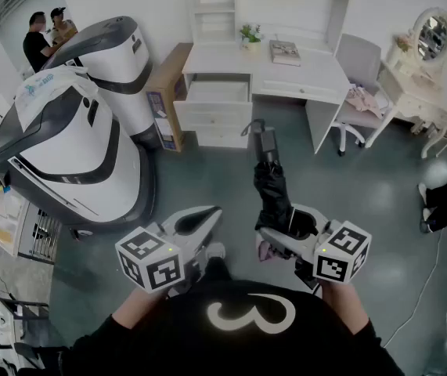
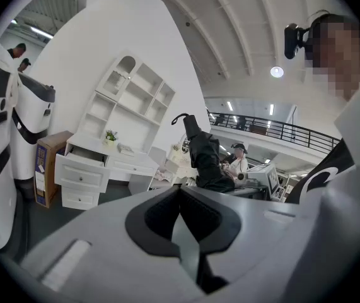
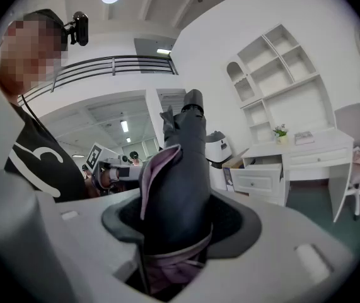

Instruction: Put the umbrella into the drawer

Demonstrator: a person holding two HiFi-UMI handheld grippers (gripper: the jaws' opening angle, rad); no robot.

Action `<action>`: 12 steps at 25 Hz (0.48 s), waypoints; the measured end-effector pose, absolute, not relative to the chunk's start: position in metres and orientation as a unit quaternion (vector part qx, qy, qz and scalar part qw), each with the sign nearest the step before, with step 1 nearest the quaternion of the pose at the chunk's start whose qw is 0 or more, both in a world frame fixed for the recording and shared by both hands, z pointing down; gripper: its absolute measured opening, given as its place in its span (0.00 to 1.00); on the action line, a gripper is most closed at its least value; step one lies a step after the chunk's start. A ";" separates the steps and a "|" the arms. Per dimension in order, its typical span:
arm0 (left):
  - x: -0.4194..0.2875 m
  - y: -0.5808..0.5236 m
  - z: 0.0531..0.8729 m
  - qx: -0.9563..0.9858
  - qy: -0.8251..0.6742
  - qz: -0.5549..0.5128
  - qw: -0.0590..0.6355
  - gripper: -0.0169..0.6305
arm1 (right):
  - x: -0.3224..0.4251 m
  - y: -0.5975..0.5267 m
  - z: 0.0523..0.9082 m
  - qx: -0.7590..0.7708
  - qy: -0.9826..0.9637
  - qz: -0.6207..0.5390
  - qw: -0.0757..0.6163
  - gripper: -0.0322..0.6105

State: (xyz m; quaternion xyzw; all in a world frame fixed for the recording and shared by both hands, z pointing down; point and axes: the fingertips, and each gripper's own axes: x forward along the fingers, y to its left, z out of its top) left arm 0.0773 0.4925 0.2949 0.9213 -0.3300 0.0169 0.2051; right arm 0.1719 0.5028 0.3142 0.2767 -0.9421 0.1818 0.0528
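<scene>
A folded black umbrella [image 1: 272,186] with pink lining sticks forward out of my right gripper [image 1: 282,229], whose jaws are shut on its lower end. In the right gripper view the umbrella [image 3: 181,169] fills the middle and rises from the right gripper [image 3: 176,232]. The white desk [image 1: 286,73] stands ahead with its top left drawer [image 1: 217,92] pulled open; the umbrella's handle end points toward it from some distance. My left gripper [image 1: 203,224] hangs beside the right one, shut and holding nothing. From the left gripper [image 2: 183,226] view, the umbrella [image 2: 205,160] and open drawer [image 2: 82,163] both show.
Two big white-and-grey machines [image 1: 74,147] stand at the left, with a cardboard box [image 1: 164,92] beside the desk. A chair [image 1: 356,92] and a vanity table [image 1: 419,92] are at the right. A plant [image 1: 250,34] and book [image 1: 286,52] sit on the desk. People [image 1: 43,37] stand far back left.
</scene>
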 end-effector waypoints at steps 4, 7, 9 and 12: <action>0.077 0.492 0.292 0.922 -0.331 0.020 0.201 0.04 | 0.172 0.503 0.309 0.276 -0.943 0.178 0.050 0.43; 0.080 0.490 0.290 0.922 -0.333 0.020 0.197 0.04 | 0.175 0.501 0.307 0.275 -0.945 0.172 0.047 0.43; 0.082 0.488 0.290 0.921 -0.335 0.021 0.196 0.04 | 0.178 0.501 0.307 0.271 -0.946 0.172 0.046 0.43; 0.084 0.482 0.291 0.920 -0.338 0.023 0.196 0.04 | 0.179 0.496 0.308 0.263 -0.948 0.172 0.047 0.43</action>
